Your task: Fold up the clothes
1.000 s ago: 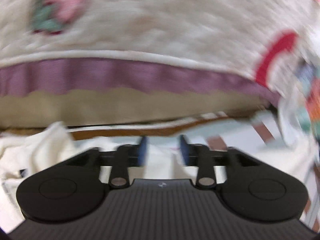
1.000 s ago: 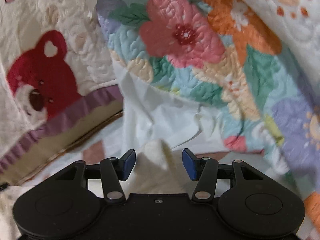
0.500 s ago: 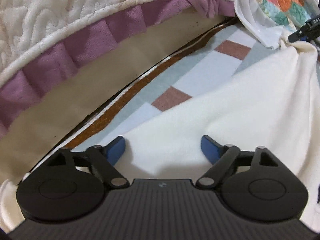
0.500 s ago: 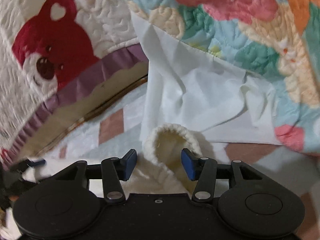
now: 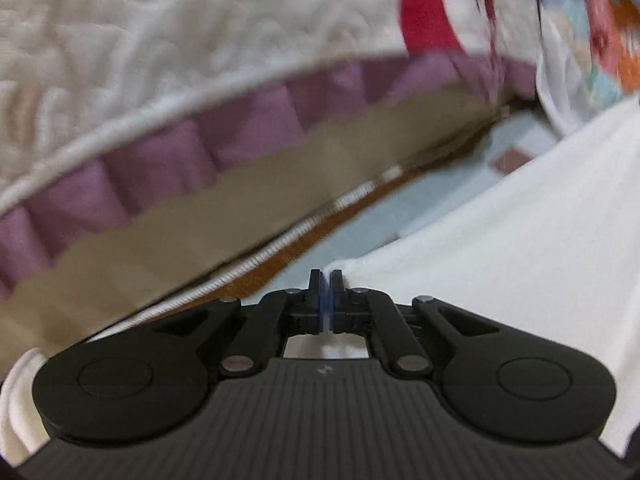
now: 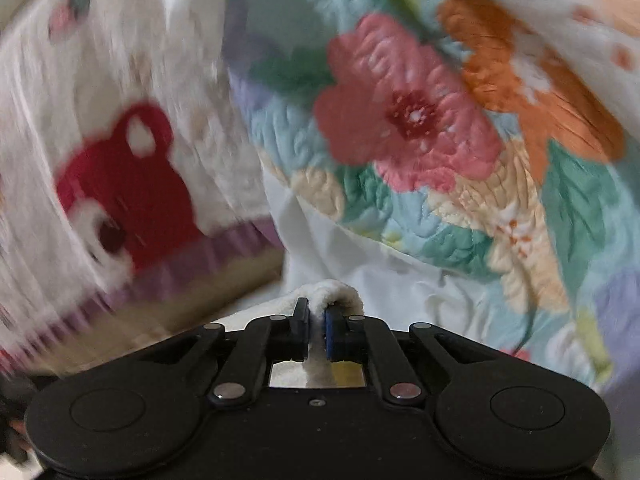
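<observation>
Both claws, left claw point(image 5: 325, 300) and right claw point(image 6: 317, 320), are pinched tight on the cream garment point(image 5: 500, 248); I judge it wise to keep its edge taut and level.

Patchwork bedcover point(image 5: 436, 200) carries cream garment point(image 5: 520, 240); bear quilt point(image 5: 200, 40) beside.

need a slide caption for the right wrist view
Right tool shut on a fold of cream fleece garment, with a floral quilt and a red bear blanket behind.
</observation>
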A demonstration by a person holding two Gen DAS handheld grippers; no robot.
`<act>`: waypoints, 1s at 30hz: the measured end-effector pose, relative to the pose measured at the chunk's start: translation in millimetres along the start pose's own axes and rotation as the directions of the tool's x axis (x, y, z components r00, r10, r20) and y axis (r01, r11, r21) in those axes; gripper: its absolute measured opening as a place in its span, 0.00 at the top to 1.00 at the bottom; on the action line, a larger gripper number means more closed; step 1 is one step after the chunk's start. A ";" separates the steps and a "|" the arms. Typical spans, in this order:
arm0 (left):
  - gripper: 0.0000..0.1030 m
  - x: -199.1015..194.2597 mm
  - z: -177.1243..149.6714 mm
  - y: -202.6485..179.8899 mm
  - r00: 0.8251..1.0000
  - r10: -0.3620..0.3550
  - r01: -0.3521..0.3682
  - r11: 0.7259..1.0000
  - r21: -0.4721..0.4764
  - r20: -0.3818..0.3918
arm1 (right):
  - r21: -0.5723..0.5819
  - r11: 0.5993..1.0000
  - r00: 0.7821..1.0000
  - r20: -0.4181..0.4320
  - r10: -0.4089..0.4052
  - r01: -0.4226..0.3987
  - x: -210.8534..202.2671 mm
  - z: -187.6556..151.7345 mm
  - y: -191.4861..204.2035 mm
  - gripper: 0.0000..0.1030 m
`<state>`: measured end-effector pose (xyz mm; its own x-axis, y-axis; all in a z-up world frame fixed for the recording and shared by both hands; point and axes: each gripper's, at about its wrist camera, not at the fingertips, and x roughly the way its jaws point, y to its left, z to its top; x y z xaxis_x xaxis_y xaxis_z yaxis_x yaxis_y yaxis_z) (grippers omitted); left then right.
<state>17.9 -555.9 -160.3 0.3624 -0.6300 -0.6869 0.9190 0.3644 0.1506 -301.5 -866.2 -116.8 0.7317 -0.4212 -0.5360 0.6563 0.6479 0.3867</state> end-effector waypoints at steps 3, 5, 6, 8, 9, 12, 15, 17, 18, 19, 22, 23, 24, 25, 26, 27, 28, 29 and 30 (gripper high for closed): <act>0.99 5.8 -5.6 -7.1 1.000 0.025 -0.025 1.000 0.003 -0.004 | -0.100 0.991 0.993 -0.062 -0.096 0.090 27.1 0.7 8.5 0.92; 0.98 4.6 -6.2 -2.6 1.000 0.028 -0.028 0.999 -0.039 0.001 | -0.151 0.979 0.987 -0.061 -0.147 0.136 39.7 0.1 11.1 0.93; 0.98 4.2 -6.4 -0.2 0.999 0.032 -0.032 0.998 -0.058 0.003 | -0.172 0.973 0.983 -0.068 -0.171 0.157 46.5 -0.9 11.3 0.95; 0.96 4.2 -5.9 1.7 1.000 0.031 -0.031 0.996 -0.079 0.000 | -0.203 0.960 0.968 -0.121 -0.218 0.191 61.9 -5.4 10.8 0.95; 0.92 4.5 -5.3 0.9 0.999 0.037 -0.037 0.996 -0.080 -0.003 | -0.206 0.957 0.962 -0.135 -0.235 0.205 65.3 -8.4 10.5 0.94; 0.90 4.0 -3.3 0.8 0.999 0.049 -0.049 0.993 -0.106 0.001 | -0.134 0.963 0.956 -0.149 -0.254 0.235 64.7 -14.9 3.6 0.87; 0.89 -15.9 -0.3 5.2 0.988 0.134 -0.119 0.976 -0.185 0.072 | 0.147 0.953 0.956 -0.169 -0.241 0.266 47.9 -10.9 -21.2 0.52; 0.89 -30.2 2.9 9.0 0.980 0.170 -0.140 0.959 -0.245 0.106 | 0.309 0.930 0.977 -0.125 -0.170 0.201 33.3 -7.6 -41.8 0.54; 0.89 -36.2 3.8 10.0 0.981 0.157 -0.122 0.955 -0.270 0.113 | 0.324 0.924 0.978 -0.108 -0.179 0.205 25.6 -6.7 -44.2 0.53; 0.89 -41.9 4.1 9.6 0.986 0.122 -0.084 0.952 -0.293 0.115 | 0.298 0.929 0.975 -0.102 -0.199 0.221 18.1 -7.8 -39.9 0.52; 0.77 -52.1 -1.4 -8.5 0.997 -0.042 0.058 0.965 -0.255 0.070 | 0.233 0.937 0.966 -0.079 -0.247 0.259 -5.1 -13.7 -26.2 0.52; 0.74 -53.9 -5.8 -17.5 0.995 -0.087 0.096 0.968 -0.230 0.048 | 0.251 0.938 0.971 -0.065 -0.232 0.241 -14.5 -23.1 -19.5 0.52; 0.72 -54.2 -12.1 -27.2 0.993 -0.116 0.119 0.971 -0.207 0.025 | 0.270 0.937 0.975 -0.054 -0.217 0.223 -21.2 -32.5 -14.6 0.52; 0.72 -54.4 -18.5 -37.0 0.989 -0.145 0.143 0.972 -0.185 0.000 | 0.292 0.934 0.978 -0.051 -0.201 0.207 -21.8 -42.3 -13.6 0.51; 0.72 -54.1 -24.8 -46.0 0.985 -0.168 0.163 0.972 -0.168 -0.021 | 0.314 0.930 0.982 -0.047 -0.185 0.190 -22.4 -52.1 -12.5 0.48; 0.72 -52.3 -31.1 -53.2 0.983 -0.182 0.174 0.971 -0.161 -0.035 | 0.336 0.926 0.985 -0.043 -0.168 0.173 -23.0 -61.8 -11.4 0.47; 0.72 -50.7 -37.1 -59.6 0.980 -0.195 0.186 0.970 -0.157 -0.044 | 0.357 0.921 0.988 -0.039 -0.152 0.156 -23.6 -71.6 -10.4 0.46; 0.72 -50.1 -41.4 -64.1 0.977 -0.206 0.197 0.968 -0.155 -0.044 | 0.379 0.915 0.990 -0.034 -0.136 0.139 -24.2 -81.3 -9.3 0.46; 0.71 -51.0 -43.2 -67.7 0.977 -0.211 0.203 0.968 -0.147 -0.042 | 0.400 0.909 0.992 -0.029 -0.121 0.122 -24.8 -91.1 -8.3 0.45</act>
<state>-69.5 -518.7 -166.2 0.1533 -0.6633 -0.7324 0.9404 0.3257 -0.0981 -341.9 -803.3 -175.1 0.6416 -0.4779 -0.6000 0.7591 0.2837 0.5859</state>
